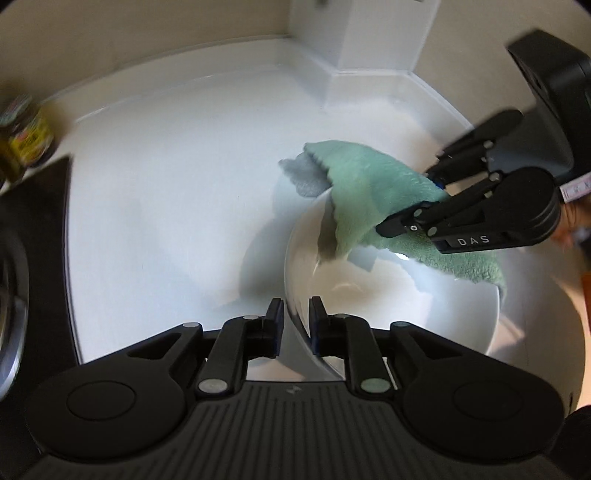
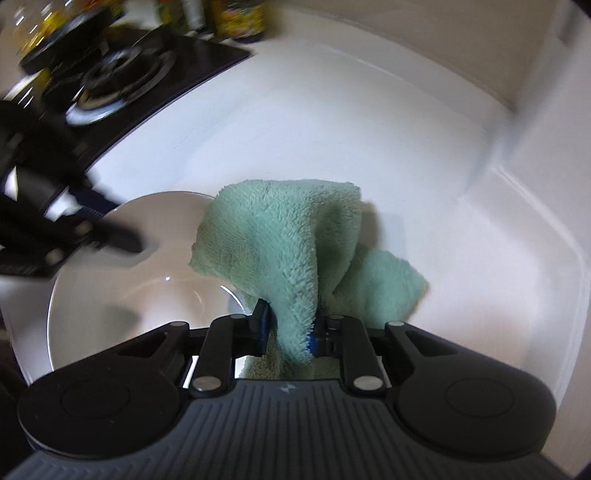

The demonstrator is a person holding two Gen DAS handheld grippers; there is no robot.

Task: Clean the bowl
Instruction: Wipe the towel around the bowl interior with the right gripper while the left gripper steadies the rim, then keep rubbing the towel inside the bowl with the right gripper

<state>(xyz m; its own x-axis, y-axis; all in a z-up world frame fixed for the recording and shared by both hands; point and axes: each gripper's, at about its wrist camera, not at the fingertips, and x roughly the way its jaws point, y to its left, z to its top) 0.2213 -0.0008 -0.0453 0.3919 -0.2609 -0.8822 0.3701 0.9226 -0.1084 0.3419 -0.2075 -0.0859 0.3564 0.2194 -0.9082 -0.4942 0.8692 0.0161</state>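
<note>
Bracing the white bowl (image 1: 388,295) by its near rim, my left gripper (image 1: 295,317) straddles the thin wall, one finger outside and one inside; the gap looks wider than the rim, so I judge this a loose hold, pads not clearly pressing. My right gripper (image 2: 288,328) is clamped tight on a bunched fold of the green cloth (image 2: 288,236), which drapes over the far rim and down into the bowl. The bowl sits on the white counter (image 1: 166,177), tipped a little toward me as far as I can tell. Wiping looks under way, not finished: the inside gleams where I can see it, but the cloth hides part of the wall, and the outside is untouched as far as these views show. Room is good to my left across bare counter. Farther out, the black hob (image 2: 122,70) and the jars (image 2: 240,16) beyond it close that side, and the raised white back edge (image 1: 369,77) hems the corner.
</note>
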